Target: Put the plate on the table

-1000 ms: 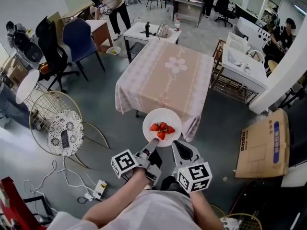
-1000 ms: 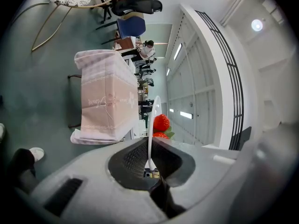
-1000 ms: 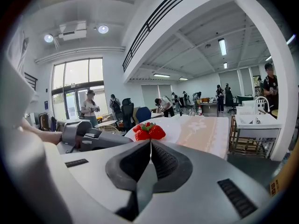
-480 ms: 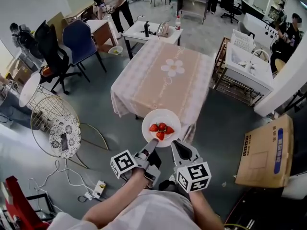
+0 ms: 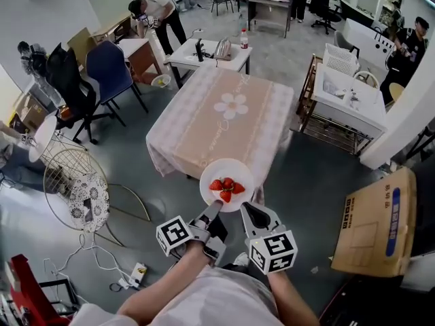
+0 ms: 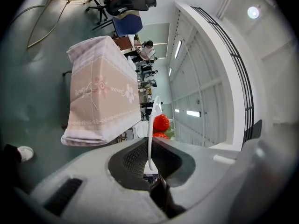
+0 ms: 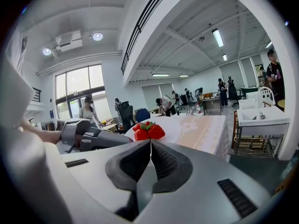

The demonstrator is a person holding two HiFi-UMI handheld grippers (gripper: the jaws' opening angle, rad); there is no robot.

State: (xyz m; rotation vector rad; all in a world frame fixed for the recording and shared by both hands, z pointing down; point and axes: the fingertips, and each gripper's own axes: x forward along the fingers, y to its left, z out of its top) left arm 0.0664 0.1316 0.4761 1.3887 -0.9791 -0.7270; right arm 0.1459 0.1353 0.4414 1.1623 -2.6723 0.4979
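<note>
A white plate (image 5: 234, 172) with three strawberries (image 5: 225, 187) hangs level in front of me, over the near edge of the table (image 5: 224, 117) with its pink flowered cloth. My left gripper (image 5: 215, 207) is shut on the plate's near rim at the left, and my right gripper (image 5: 245, 208) is shut on the same rim at the right. The left gripper view shows the plate (image 6: 152, 125) edge-on between the pads, with the strawberries (image 6: 161, 123) and the table (image 6: 100, 92) beyond. The right gripper view shows the plate (image 7: 175, 125) and strawberries (image 7: 148, 131) just past the closed jaws.
Behind the table stands a white desk (image 5: 211, 54) with a kettle and a bottle. Office chairs (image 5: 102, 70) and a round wire side table (image 5: 88, 199) are on the left. A white rack (image 5: 343, 97) and a cardboard box (image 5: 377, 223) are on the right. Cables (image 5: 126, 274) lie on the floor, and people stand at the back.
The table has come closer and shifted left in the head view. The plate stays level in both grippers, and their grips have not changed.
</note>
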